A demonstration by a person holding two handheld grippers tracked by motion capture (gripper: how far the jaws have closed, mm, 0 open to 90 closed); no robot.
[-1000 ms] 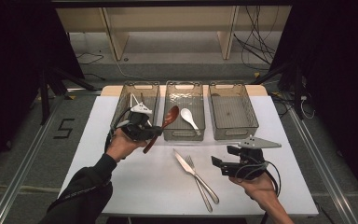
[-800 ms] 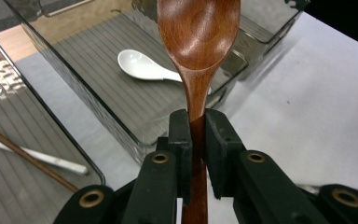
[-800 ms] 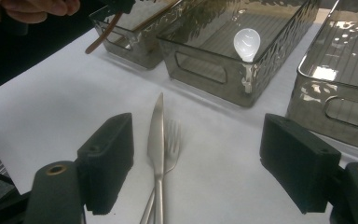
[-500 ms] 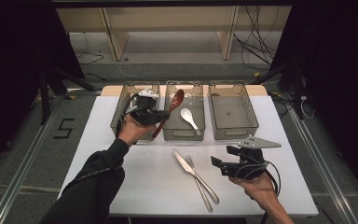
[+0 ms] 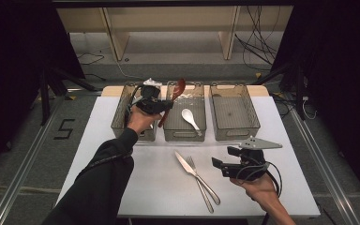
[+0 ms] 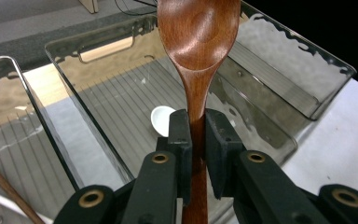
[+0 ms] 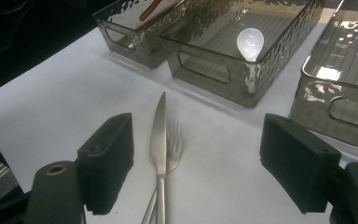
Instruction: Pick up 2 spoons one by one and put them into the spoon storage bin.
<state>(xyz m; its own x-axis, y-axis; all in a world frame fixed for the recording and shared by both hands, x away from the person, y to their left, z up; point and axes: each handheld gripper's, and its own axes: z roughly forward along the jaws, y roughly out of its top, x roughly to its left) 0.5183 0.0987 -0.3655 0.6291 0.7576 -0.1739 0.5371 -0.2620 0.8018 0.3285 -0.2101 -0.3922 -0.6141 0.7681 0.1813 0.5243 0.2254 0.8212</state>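
My left gripper (image 5: pixel 165 107) is shut on the handle of a brown wooden spoon (image 5: pixel 178 89) and holds it over the left part of the middle bin (image 5: pixel 184 136). In the left gripper view both pads clamp the wooden spoon (image 6: pixel 198 42), whose bowl points away over the middle bin (image 6: pixel 98 46). A white spoon (image 5: pixel 188 117) lies inside that bin. My right gripper (image 5: pixel 219 165) rests open near the table's front right. In the right gripper view its jaws (image 7: pixel 203 158) stand wide apart, with a knife (image 7: pixel 158 135) and a fork (image 7: pixel 171 151) on the table ahead of them.
Three clear bins stand in a row at the back of the white table (image 5: pixel 103 140): a left bin (image 5: pixel 122 117) with brown sticks in it, the middle one, and a right bin (image 5: pixel 234 131). Knife (image 5: pixel 186 164) and fork (image 5: pixel 202 183) lie crossed at front centre.
My left hand has carried the wooden spoon away from me and a little right, from the bins' near side to over the middle bin. The right hand has stayed still.
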